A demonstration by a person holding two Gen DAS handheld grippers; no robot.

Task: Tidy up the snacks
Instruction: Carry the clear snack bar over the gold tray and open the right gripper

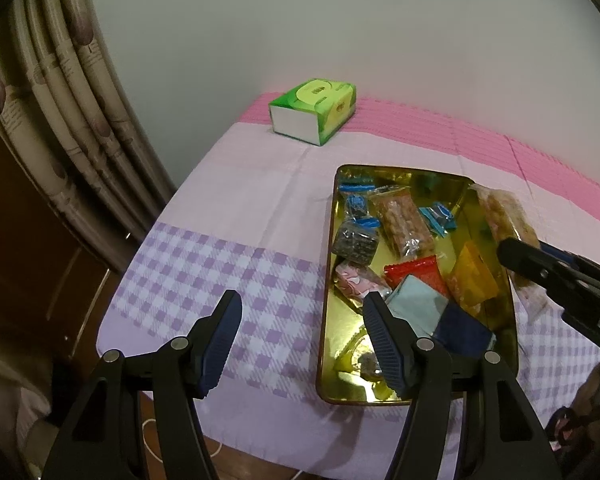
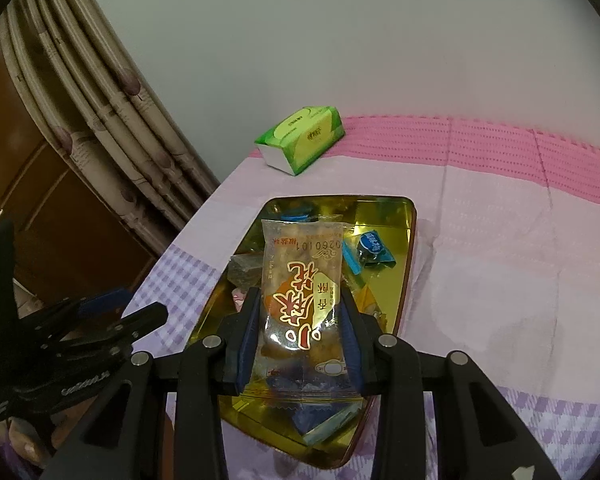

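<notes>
Pale wall, patterned curtain (image 1: 60, 92) and a desk (image 1: 252, 208) under a lilac, checked and pink cloth form the setting. Task object: a clear-wrapped peanut crisp packet (image 2: 302, 296), printed with red and gold characters, held upright above a gold tin tray (image 2: 406, 236). The right gripper (image 2: 300, 320) has its fingers (image 2: 247, 332) closed narrowly on the packet's two long sides, pads pressing the wrapper, so the sealed end hangs toward the camera and the free end points over the tray; this side grip probably keeps the brittle contents from being crushed flat. In the left wrist view the same packet (image 1: 504, 212) sits at the tray's right rim, suggesting it is on its way in among the others.

Tray contents, moving outward: a second peanut bar (image 1: 404, 220), blue-wrapped candies (image 1: 356, 204), a dark sesame block (image 1: 356, 240), a red packet (image 1: 414, 272), an orange packet (image 1: 472, 280), a pink one (image 1: 356, 280) and a pale blue sachet (image 1: 416, 300). They lie loosely, overlapping, not yet sorted into rows.

The left gripper (image 1: 300, 344) hovers over the tray's near left corner with fingers (image 1: 220, 344) about half apart and nothing between them, apparently ready to steady the tray or take the next snack. A green tissue box (image 1: 312, 112) stands well apart at the desk's far edge, outside the work
</notes>
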